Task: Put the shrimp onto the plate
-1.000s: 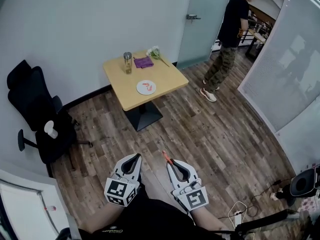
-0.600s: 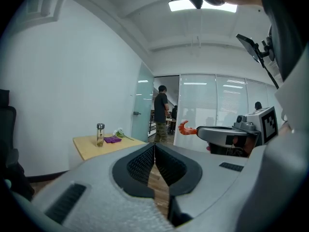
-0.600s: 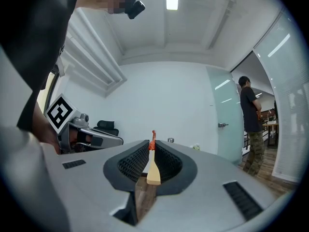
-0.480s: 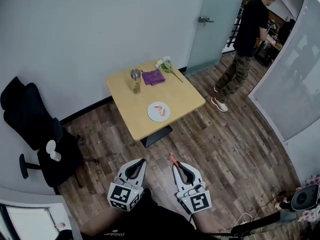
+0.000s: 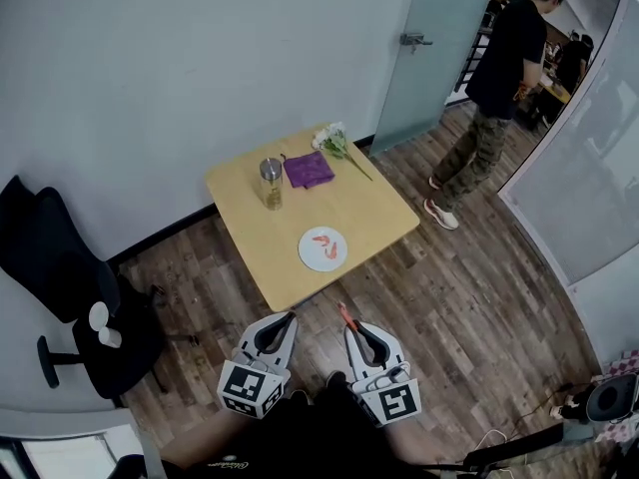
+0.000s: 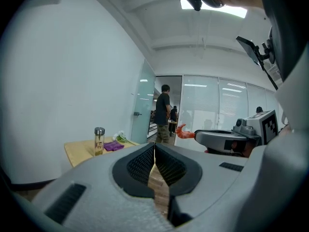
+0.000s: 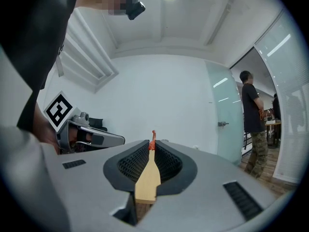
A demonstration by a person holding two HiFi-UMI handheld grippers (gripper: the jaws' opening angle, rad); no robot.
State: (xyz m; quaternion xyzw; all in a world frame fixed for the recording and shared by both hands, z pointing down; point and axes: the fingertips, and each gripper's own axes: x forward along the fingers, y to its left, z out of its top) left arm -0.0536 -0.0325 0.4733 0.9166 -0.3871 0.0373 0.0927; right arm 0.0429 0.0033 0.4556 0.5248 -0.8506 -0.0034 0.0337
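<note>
A white plate with two orange shrimp on it sits near the front edge of the wooden table. My right gripper is held above the floor just short of the table, shut on another orange shrimp. In the right gripper view that shrimp sticks up from between the pads. My left gripper hovers beside it, shut and empty. The left gripper view shows its tips meeting, with the held shrimp off to the right.
On the table's far side stand a glass bottle, a purple cloth and a small flower. A black office chair stands at the left. A person stands by the glass door at the back right.
The table and plate have come closer and lower in the head view. Both grippers keep their places in it, the right one still shut on the shrimp.
</note>
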